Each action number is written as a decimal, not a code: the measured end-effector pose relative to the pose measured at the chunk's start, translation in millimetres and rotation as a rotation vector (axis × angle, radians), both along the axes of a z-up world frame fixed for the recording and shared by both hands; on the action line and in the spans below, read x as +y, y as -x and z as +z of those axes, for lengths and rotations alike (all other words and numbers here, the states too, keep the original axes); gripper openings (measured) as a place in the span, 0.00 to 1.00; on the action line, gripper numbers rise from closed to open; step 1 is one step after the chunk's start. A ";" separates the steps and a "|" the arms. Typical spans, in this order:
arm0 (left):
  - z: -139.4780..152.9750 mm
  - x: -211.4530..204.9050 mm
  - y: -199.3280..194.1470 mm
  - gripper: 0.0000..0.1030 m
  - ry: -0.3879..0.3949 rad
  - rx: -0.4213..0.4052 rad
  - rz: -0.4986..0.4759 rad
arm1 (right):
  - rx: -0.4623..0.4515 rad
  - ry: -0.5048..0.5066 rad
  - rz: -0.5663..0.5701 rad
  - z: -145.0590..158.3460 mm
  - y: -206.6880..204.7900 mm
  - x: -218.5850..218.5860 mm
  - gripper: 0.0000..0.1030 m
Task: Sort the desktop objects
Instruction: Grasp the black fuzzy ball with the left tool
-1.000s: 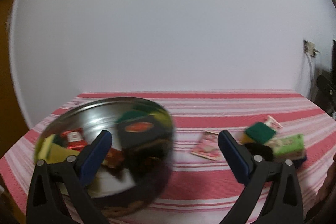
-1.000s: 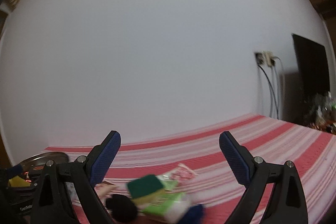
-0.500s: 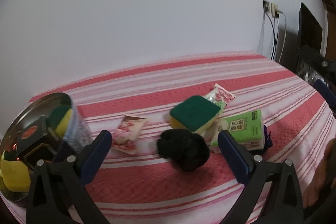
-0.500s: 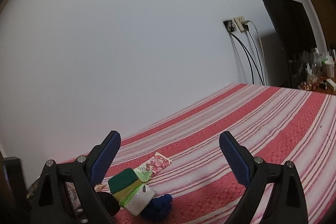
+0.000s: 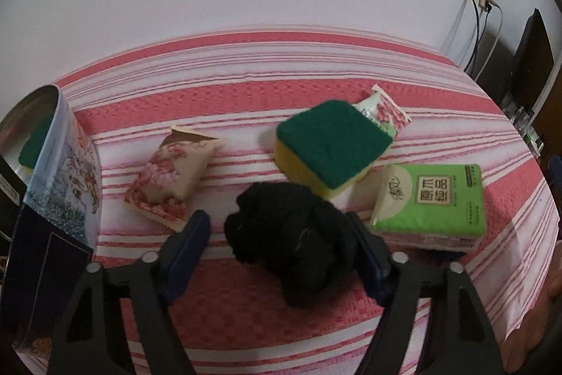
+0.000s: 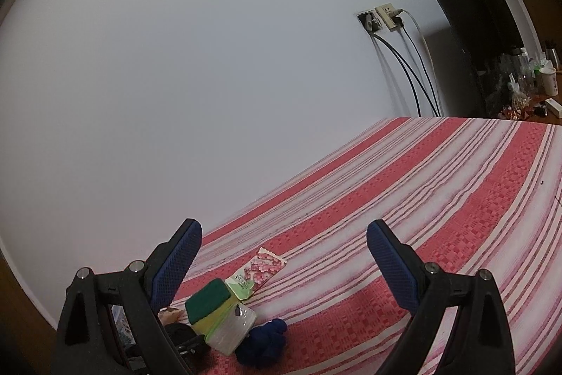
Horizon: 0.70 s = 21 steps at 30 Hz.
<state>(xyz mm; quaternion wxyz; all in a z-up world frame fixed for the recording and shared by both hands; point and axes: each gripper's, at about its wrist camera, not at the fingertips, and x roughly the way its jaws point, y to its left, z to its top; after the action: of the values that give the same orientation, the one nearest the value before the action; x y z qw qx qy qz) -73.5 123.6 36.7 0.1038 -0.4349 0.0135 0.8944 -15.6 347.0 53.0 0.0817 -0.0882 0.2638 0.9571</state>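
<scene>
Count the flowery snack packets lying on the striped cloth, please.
2: one beige packet beside the tin, one green-ended packet tucked partly under the sponge. More may hide below the pile.

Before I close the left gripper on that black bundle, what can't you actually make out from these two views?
- Tin contents: left wrist view, cut off by the frame edge.
- Blue bundle: only in the right wrist view; in the left, the green tissue pack hides it.
- Black bundle: its far side against the left gripper finger; contact unclear.

Plain white wall (image 6: 210,76) ahead. Red-and-white striped tablecloth (image 6: 439,199) below. Wall sockets (image 6: 381,18) with hanging cables, dark screen (image 6: 470,34), cluttered side table (image 6: 527,83) far right.
</scene>
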 end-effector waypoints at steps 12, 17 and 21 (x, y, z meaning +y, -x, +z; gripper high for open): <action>29.1 -23.6 -28.4 0.59 -0.101 0.161 0.043 | -0.104 0.052 0.109 -7.7 12.2 10.1 0.94; 48.7 -19.4 -53.5 0.59 -0.042 0.304 0.029 | -0.228 -0.230 0.324 2.5 25.4 -19.6 0.89; 61.0 -27.9 -57.1 0.59 -0.065 0.385 0.063 | -0.247 -0.384 0.460 6.3 34.4 -44.7 0.89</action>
<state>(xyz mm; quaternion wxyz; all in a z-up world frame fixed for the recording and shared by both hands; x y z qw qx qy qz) -16.4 95.8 97.7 0.0853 -0.2524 -0.0093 0.9638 -50.0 302.3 59.3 -0.0904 -0.2439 0.0394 0.9648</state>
